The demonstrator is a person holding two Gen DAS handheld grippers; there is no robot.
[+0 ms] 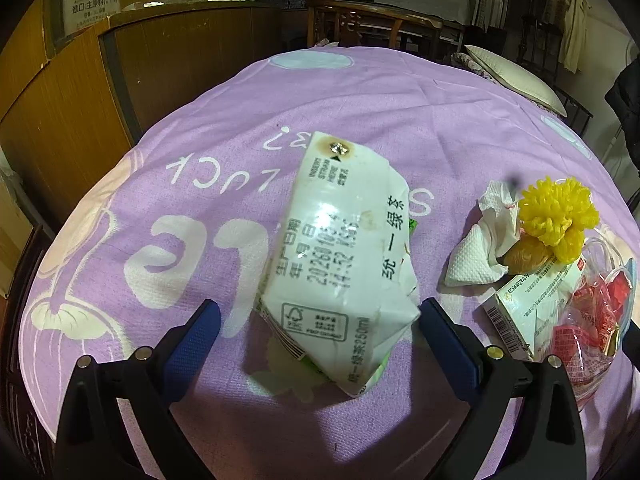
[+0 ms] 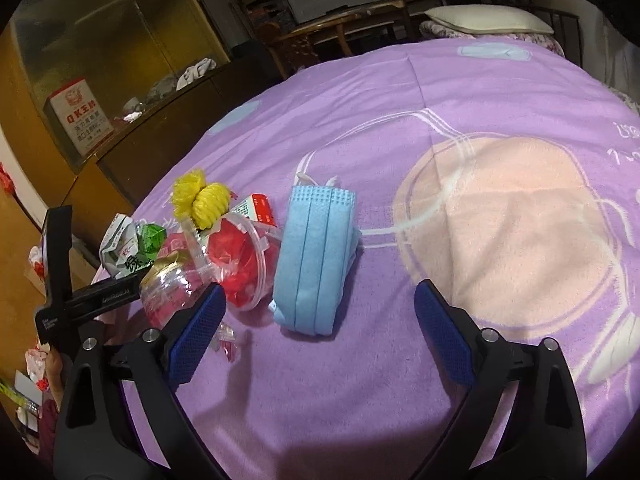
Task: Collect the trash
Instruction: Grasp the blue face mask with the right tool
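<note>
A crushed white green-tea carton (image 1: 340,252) lies on the purple cloth, its near end between the open jaws of my left gripper (image 1: 320,320), which touch nothing. To its right lie a crumpled white tissue (image 1: 484,244), a yellow yarn pompom (image 1: 560,216), a small white box (image 1: 528,304) and a clear plastic cup with red wrappers (image 1: 596,312). My right gripper (image 2: 320,312) is open and empty just short of a folded blue face mask (image 2: 316,256). The cup (image 2: 248,260), the pompom (image 2: 204,200) and the carton (image 2: 120,248) lie to its left.
The purple patterned cloth (image 2: 500,92) covers a round table. A wooden cabinet (image 1: 68,100) stands left, with a white carton box (image 2: 80,116) on it. A wooden chair (image 1: 372,20) and a pillow (image 1: 516,76) are beyond the far edge. The left gripper's body (image 2: 68,280) shows at the left.
</note>
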